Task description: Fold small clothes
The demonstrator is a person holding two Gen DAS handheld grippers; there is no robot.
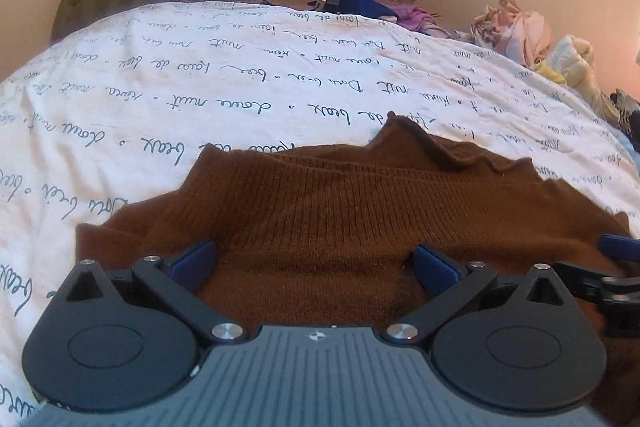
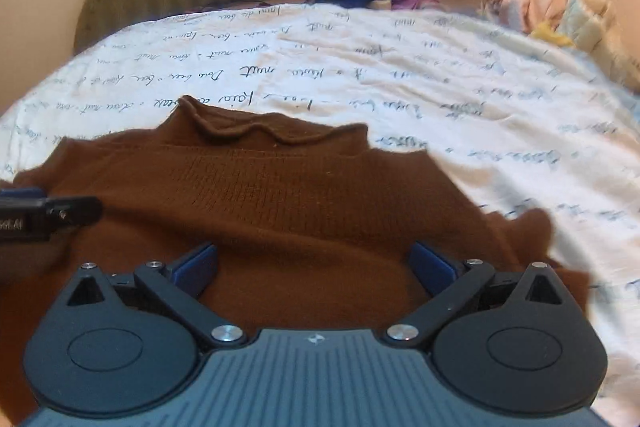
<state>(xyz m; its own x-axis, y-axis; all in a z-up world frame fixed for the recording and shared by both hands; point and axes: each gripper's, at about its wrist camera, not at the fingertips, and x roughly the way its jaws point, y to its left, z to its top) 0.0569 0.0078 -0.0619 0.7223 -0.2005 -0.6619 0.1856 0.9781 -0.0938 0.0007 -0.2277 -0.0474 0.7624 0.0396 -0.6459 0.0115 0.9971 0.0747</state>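
**Op A:** I've got both grippers over the brown sweater (image 1: pixel 340 219). It lies on the bed (image 1: pixel 200 75), on the white cover with the script print, collar at the far end from me. My left gripper (image 1: pixel 314 265) has its jaws spread wide, knit showing between them and nothing pinched.

**Op B:** Same on my side. The right gripper (image 2: pixel 312 265) has its jaws fully spread, bare sweater under the gap and no fabric caught. I see the tip of your tool just left of my jaws, low over the cloth.

**Op A:** And yours pokes in at the right of mine. So we stand side by side at the near part of the body.

**Op B:** My reading: between folds, or just before the first. The sweater's right edge runs ragged out past my right jaw, so it isn't squared up.

**Op A:** Agreed. Next move, I'd say: each of us picks an edge or corner outward of our jaws, comes down, and closes on one layer.

**Op B:** Thick knit, mind. It may bunch if we bite too deep.
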